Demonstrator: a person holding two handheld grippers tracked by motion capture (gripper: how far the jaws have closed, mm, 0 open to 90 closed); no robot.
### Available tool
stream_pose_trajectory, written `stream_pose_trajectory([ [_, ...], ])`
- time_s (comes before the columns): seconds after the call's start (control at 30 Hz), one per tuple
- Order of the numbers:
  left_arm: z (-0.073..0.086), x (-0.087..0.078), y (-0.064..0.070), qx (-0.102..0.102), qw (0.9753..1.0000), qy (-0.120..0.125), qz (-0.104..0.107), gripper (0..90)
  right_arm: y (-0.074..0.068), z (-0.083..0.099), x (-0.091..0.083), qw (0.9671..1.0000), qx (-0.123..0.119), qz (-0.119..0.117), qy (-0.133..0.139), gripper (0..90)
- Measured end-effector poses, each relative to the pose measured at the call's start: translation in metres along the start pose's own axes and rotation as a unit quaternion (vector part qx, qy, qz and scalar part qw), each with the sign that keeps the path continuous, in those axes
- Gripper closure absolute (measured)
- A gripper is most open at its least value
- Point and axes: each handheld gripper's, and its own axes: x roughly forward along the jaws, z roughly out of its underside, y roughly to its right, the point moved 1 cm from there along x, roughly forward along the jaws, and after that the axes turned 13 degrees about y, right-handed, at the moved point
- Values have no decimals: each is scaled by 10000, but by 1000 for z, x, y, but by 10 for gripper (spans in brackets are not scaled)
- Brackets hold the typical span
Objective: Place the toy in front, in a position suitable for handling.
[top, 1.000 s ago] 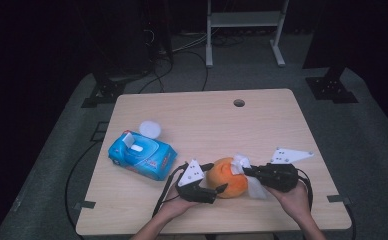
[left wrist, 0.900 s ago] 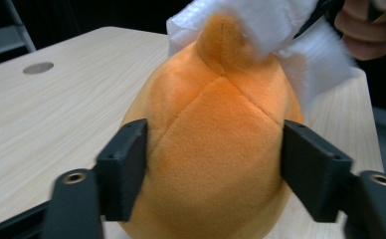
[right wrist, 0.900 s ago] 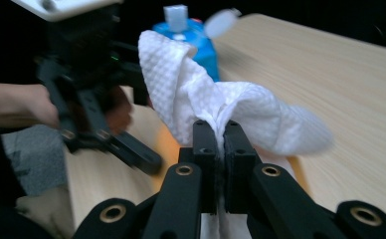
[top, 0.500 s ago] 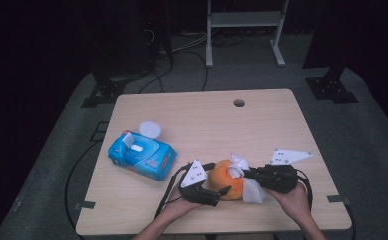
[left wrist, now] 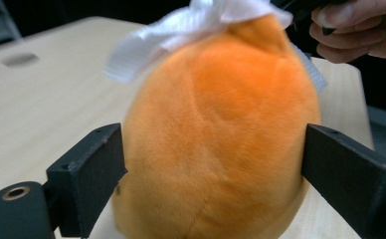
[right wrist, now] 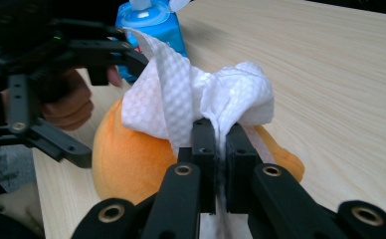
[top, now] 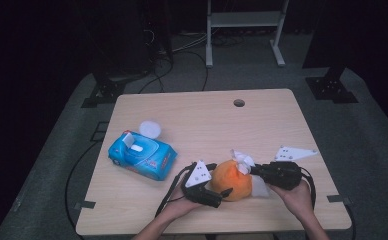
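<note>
Wiping is what appears to be in hand here, at the near edge of the table (top: 282, 115), and everything turns on how the wipe sits against the toy. Nearest the person, the orange plush toy (top: 233, 179) is bracketed by the left gripper (top: 213, 192), whose jaws stand apart on either flank of the soft body; in the left gripper view the plush (left wrist: 216, 144) is seen wedged between the two black pads, touched or very nearly touched on both sides, so it is steadied rather than squeezed. On the toy's other side, the right gripper (top: 254, 172) is brought in from the right, its jaws pressed together on a bunched white wet wipe (right wrist: 201, 99), with the cloth pinched in the slit between them. The wipe is draped over the top of the plush (right wrist: 126, 159), so the cloth lies above and toward the left gripper from the right one. The next stroke, it may be judged, would be drawn across that upper surface, with the left gripper as the anchor. Farther off, well apart to the left, the blue wipes pack (top: 142, 155) is left lying with its flap up, and a small white lid-like disc (top: 150, 128) just beyond it.
</note>
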Motion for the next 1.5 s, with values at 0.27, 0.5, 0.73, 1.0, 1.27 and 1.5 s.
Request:
stream_pose_trajectory([
  [0.27, -7, -5, 10, 454, 9989, 106, -98, 437, -22, -20, -7, 9952, 15, -682, 701, 856],
  [0.5, -9, -7, 8, 397, 9989, 187, -153, 491, -3, -5, -1, 9985, 181, -384, 339, 860],
  [0.73, -8, -4, 6, 362, 9992, 140, -119, 277, -1, -5, -3, 9991, 244, -232, 261, 859],
  [1.0, -7, 1, 6, 554, 9982, -83, -233, 407, -13, -5, 1, 9995, -36, -228, 228, 858],
  [1.27, -20, -17, 5, 1213, 9912, -97, -527, 462, -24, -11, 3, 9970, -154, -205, 733, 858],
  [1.5, -27, -23, 4, 800, 9964, 113, -269, 324, -17, 5, 18, 9997, -116, -235, 7, 857],
])
